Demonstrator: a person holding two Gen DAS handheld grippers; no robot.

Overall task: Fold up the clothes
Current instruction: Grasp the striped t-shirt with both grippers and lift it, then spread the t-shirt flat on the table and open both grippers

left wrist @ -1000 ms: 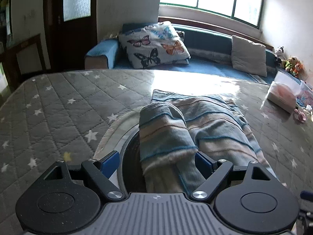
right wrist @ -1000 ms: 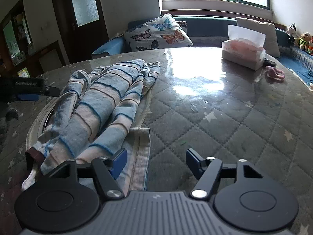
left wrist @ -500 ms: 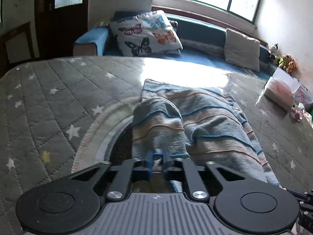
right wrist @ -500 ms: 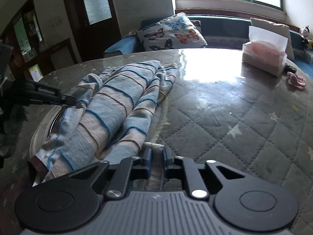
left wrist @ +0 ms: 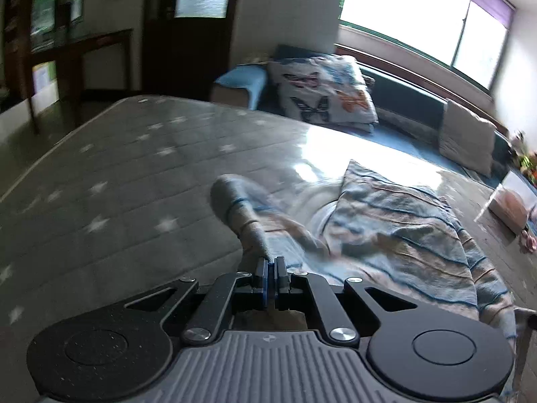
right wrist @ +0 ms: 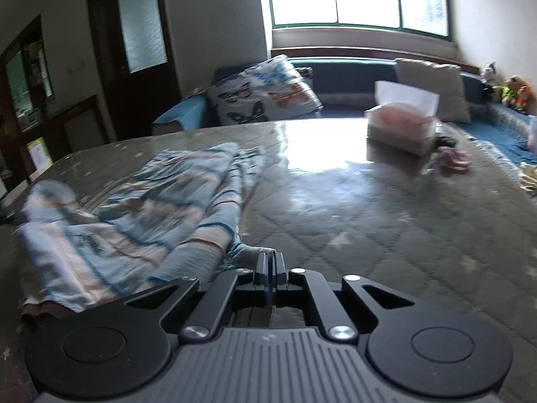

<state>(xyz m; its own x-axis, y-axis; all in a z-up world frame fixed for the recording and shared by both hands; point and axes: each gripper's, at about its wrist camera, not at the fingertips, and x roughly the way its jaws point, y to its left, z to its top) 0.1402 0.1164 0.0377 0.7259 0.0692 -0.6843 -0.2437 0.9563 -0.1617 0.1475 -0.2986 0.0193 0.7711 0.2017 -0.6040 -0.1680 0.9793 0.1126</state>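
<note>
A blue and beige striped soft garment (left wrist: 396, 221) lies crumpled on the grey quilted worktop with white stars (left wrist: 127, 181). The left hand-held gripper (left wrist: 271, 263) is pinched tight on one sleeve of it, which stretches out to the side. The right hand-held gripper (right wrist: 270, 258) is pinched tight on the garment's near edge. A pink tissue box (right wrist: 401, 127) sits further back on the worktop.

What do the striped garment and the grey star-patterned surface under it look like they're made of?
Striped garment: seems a soft, matte knit or terry-like fabric; it drapes and bunches in loose folds. Star-patterned surface: looks like quilted, diamond-stitched cloth under a clear glossy sheet, likely plastic or glass, since it mirrors the window glare.
</note>
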